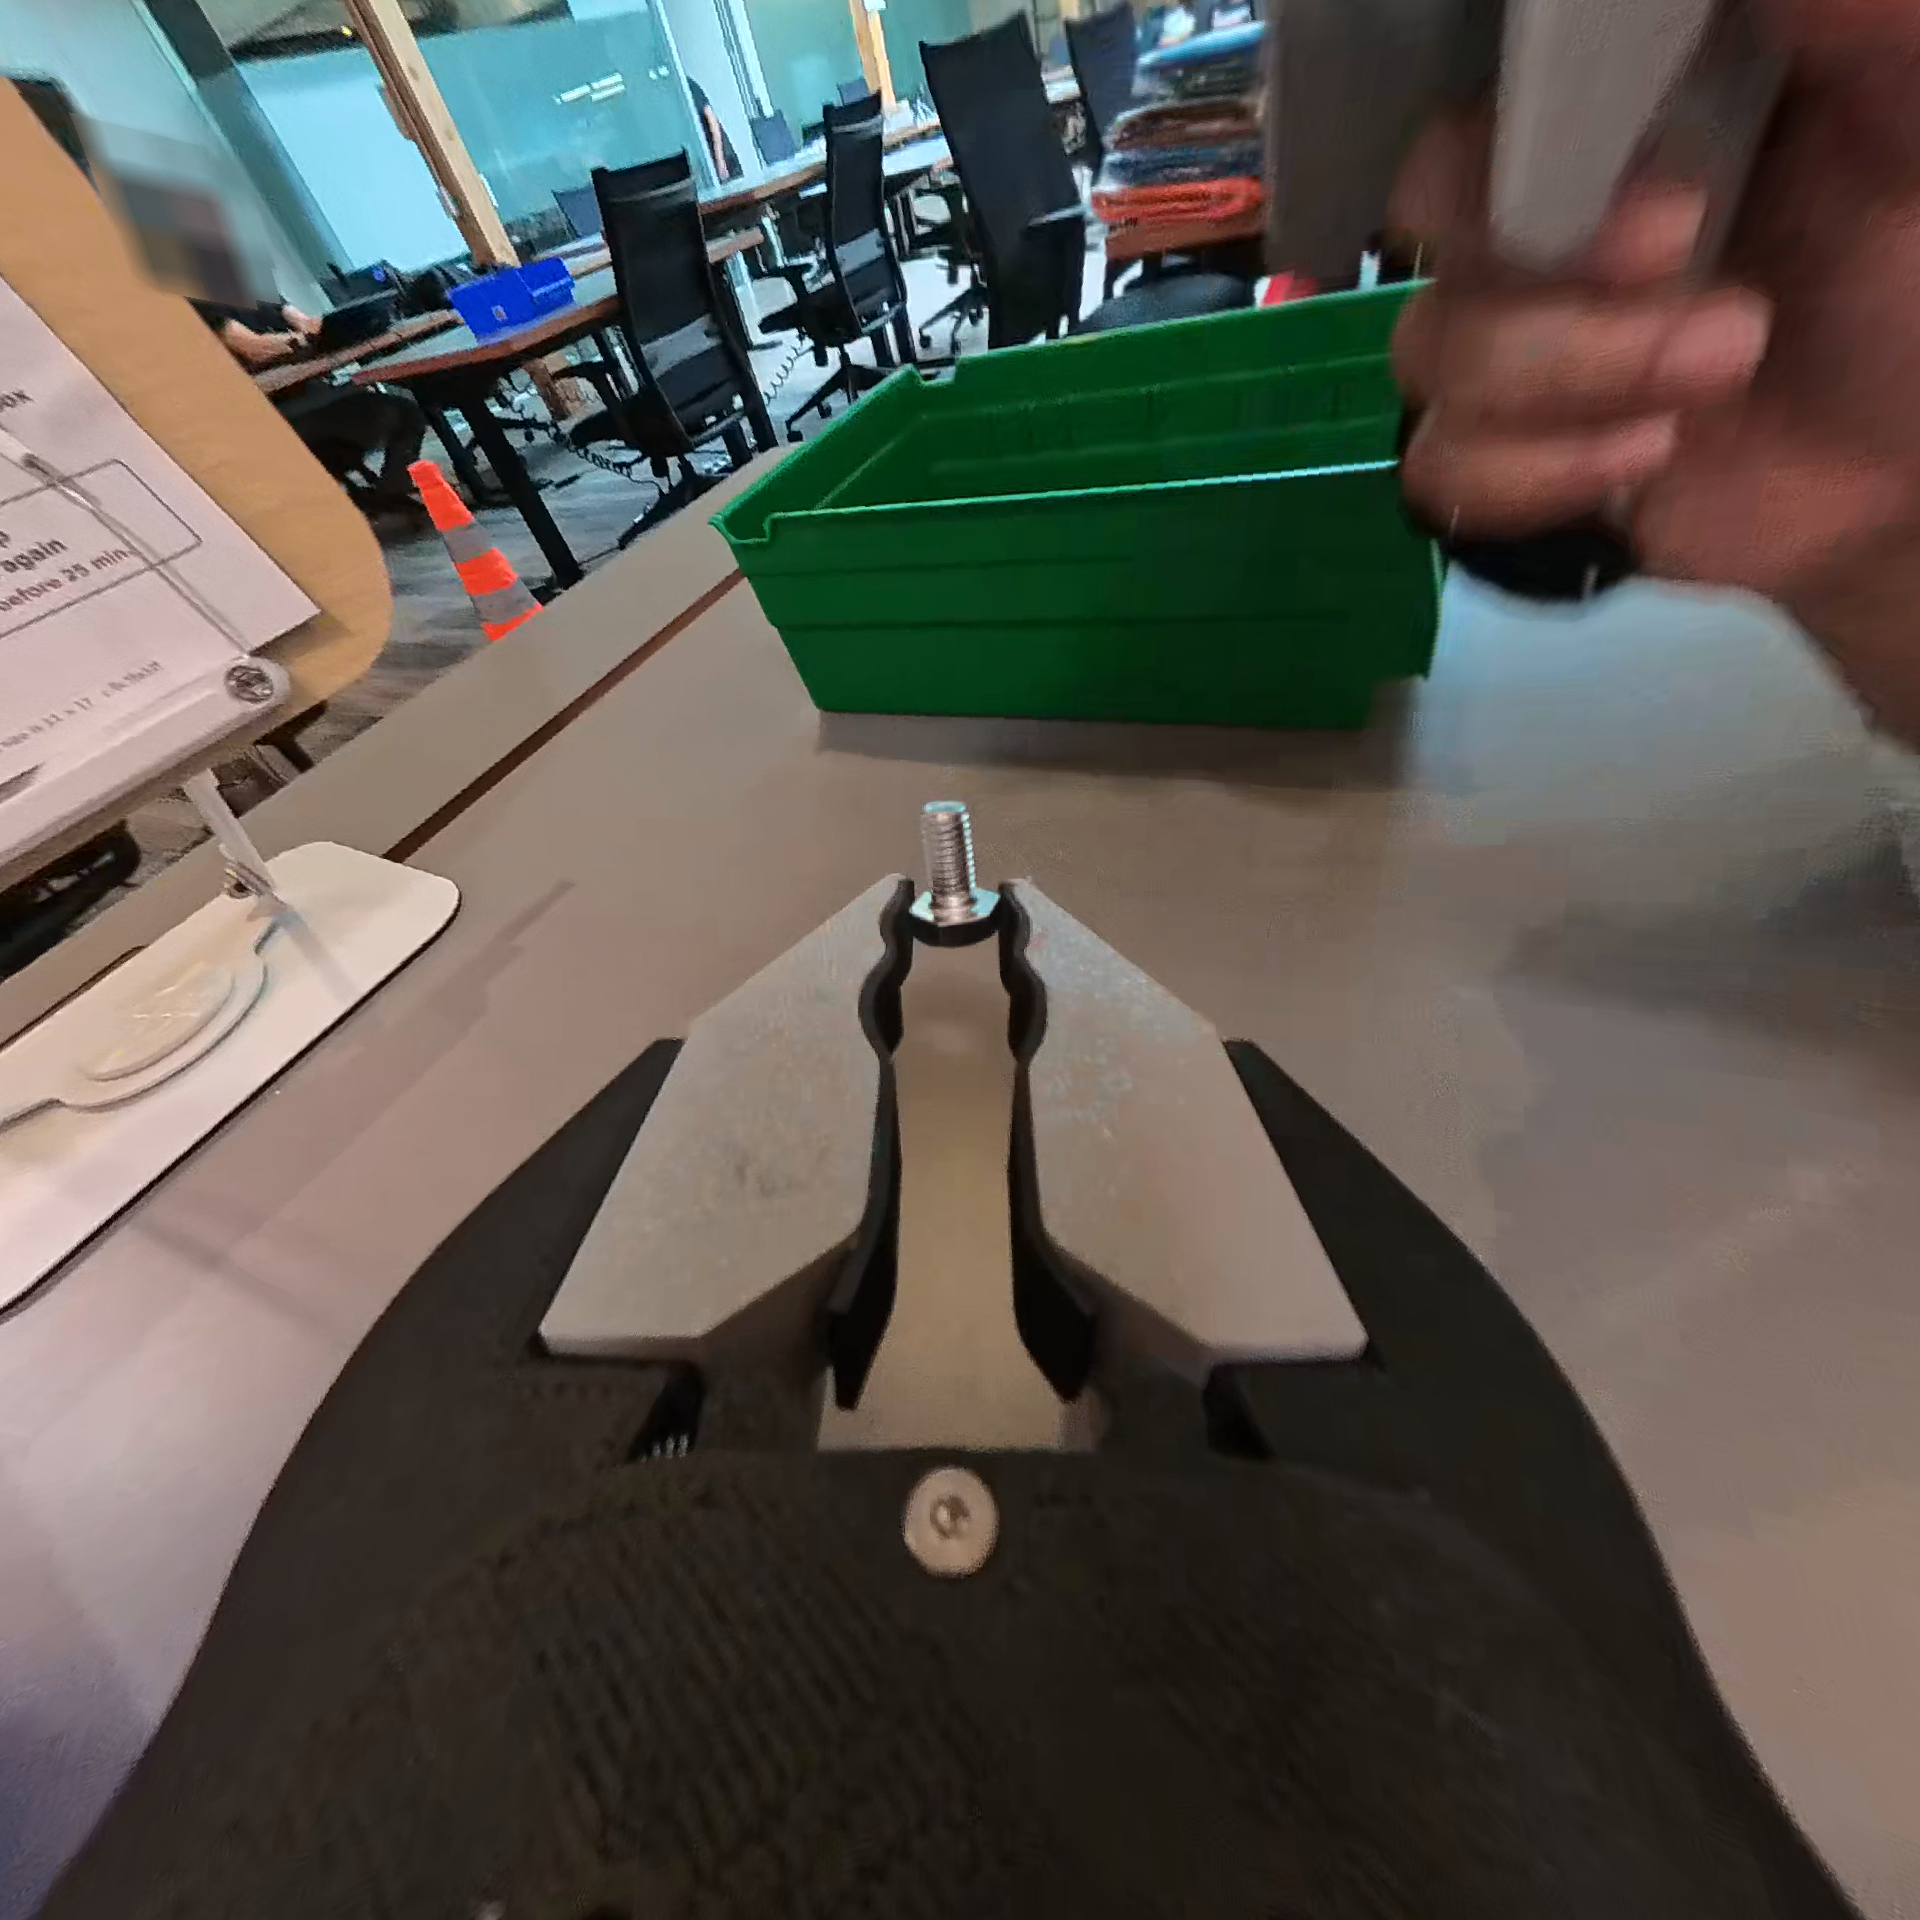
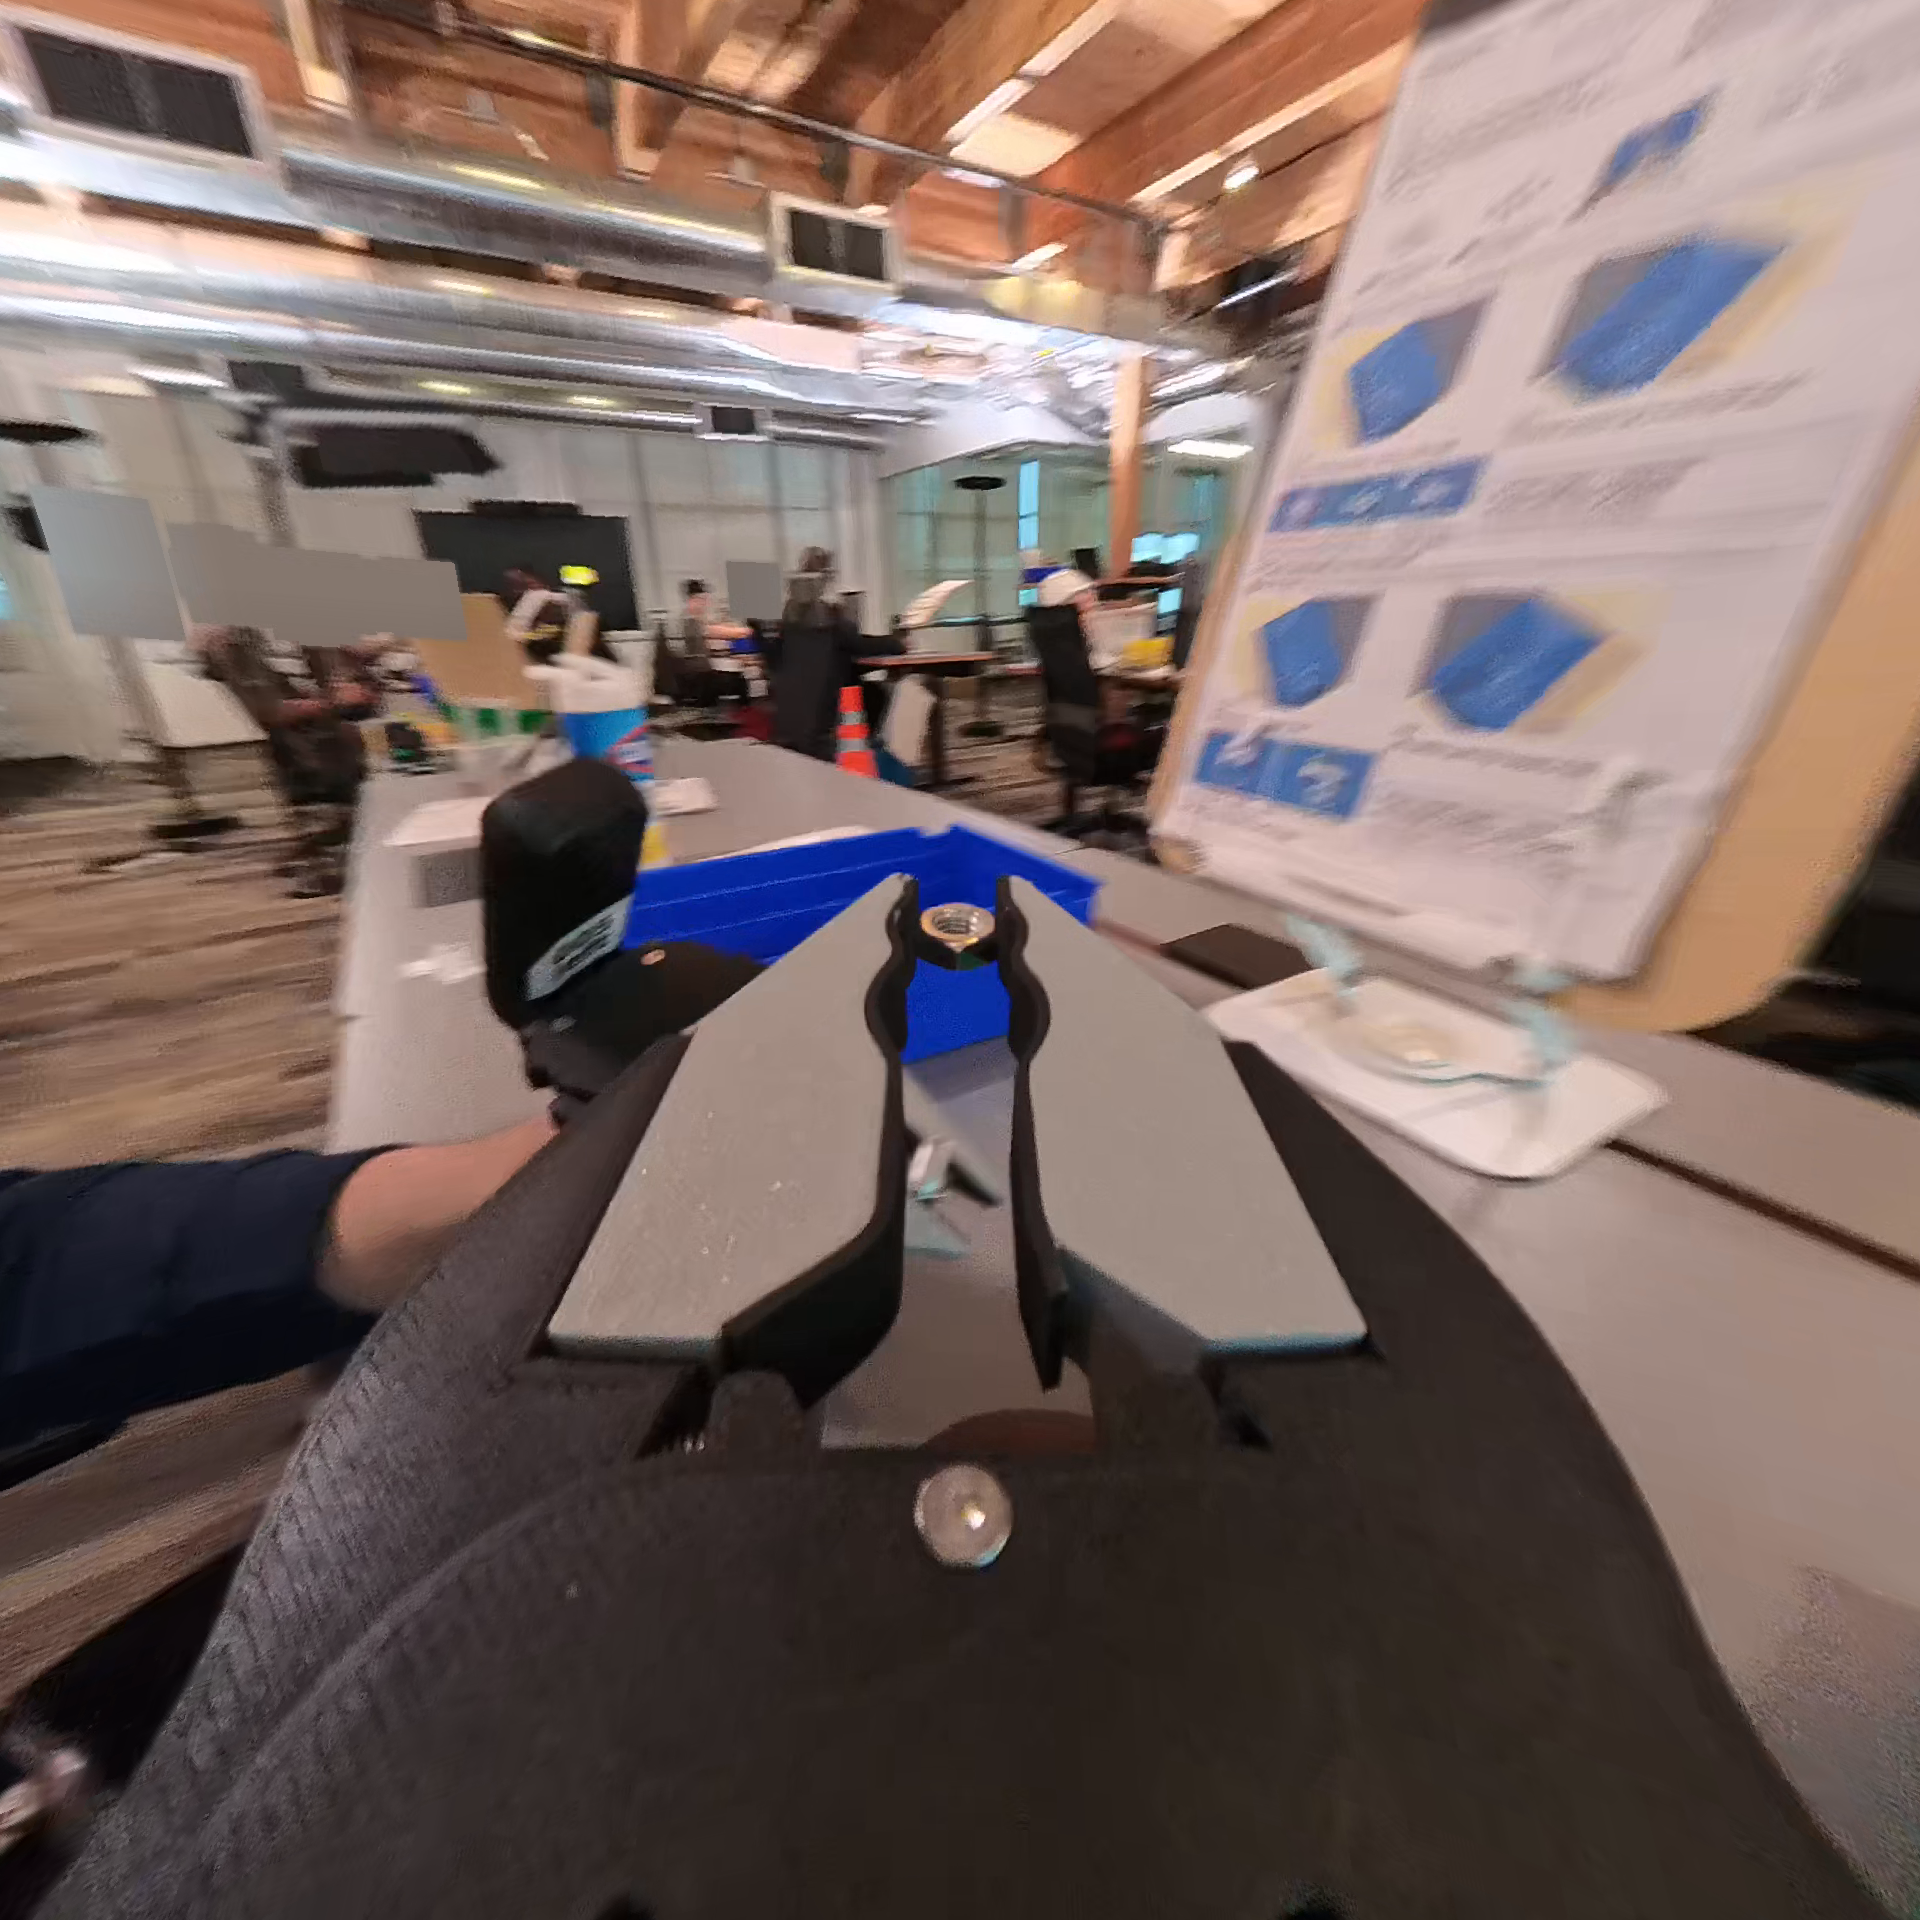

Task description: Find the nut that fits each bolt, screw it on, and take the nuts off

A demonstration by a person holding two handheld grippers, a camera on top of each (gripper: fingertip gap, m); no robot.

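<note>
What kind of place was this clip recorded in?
Most likely an open-plan office or lab workspace: rows of desks with black office chairs, exposed ceiling ducts, and an orange traffic cone.

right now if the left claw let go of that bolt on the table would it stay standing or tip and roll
The bolt would probably stand: it is upright, threads up, apparently on its wide hex head, though the left claw hides the contact. A nudge would likely tip it; its round shank would then roll on the smooth table. It looks like rigid metal.
</note>
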